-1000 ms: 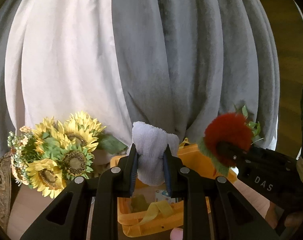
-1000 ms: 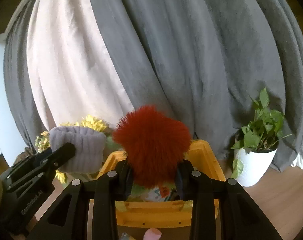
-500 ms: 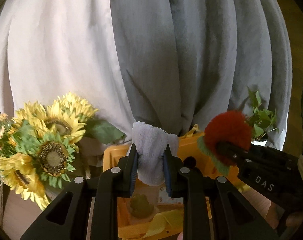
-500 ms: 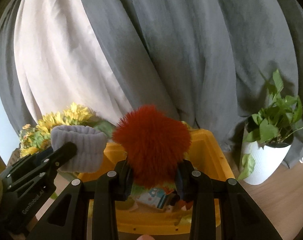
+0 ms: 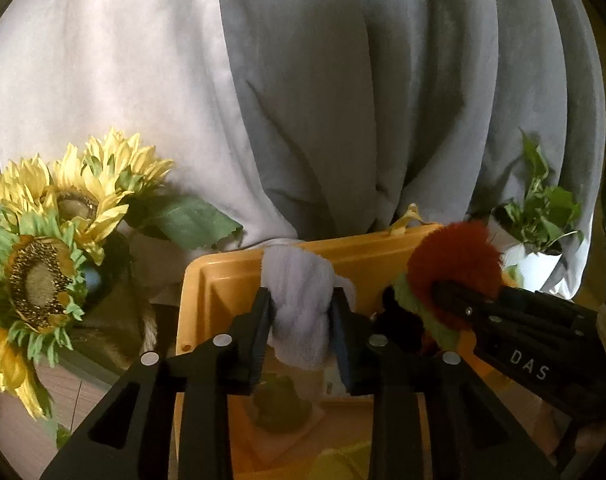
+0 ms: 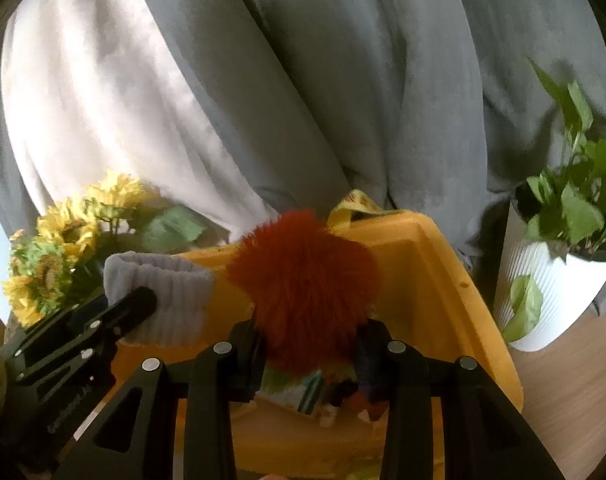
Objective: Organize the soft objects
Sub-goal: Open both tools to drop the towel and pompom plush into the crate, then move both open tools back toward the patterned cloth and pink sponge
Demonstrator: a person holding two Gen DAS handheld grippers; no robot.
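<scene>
A rolled pale grey sock point(image 5: 299, 292) sits between the pads of my left gripper point(image 5: 301, 312). Its jaws are opening, and the pads still touch the sock. My right gripper point(image 6: 309, 332) holds a fluffy red pompom point(image 6: 303, 280) with a green edge. Its jaws are opening too, with the pompom still pinched between them. Both soft things hang just above the open yellow bin point(image 5: 223, 280), side by side, the sock point(image 6: 163, 296) left of the pompom point(image 5: 451, 264). In the right wrist view the bin point(image 6: 423, 280) lies right under the pompom.
Several soft toys and a green plush point(image 5: 279, 400) lie in the bin. Artificial sunflowers point(image 5: 43, 260) stand left of it. A potted plant in a white pot point(image 6: 563, 280) stands to the right on a wooden surface point(image 6: 563, 380). Grey and white curtains point(image 5: 303, 80) hang behind.
Both grippers have come down and forward over the bin, so its rim and inside fill more of each view. The jaws on the sock and on the pompom stand slightly wider.
</scene>
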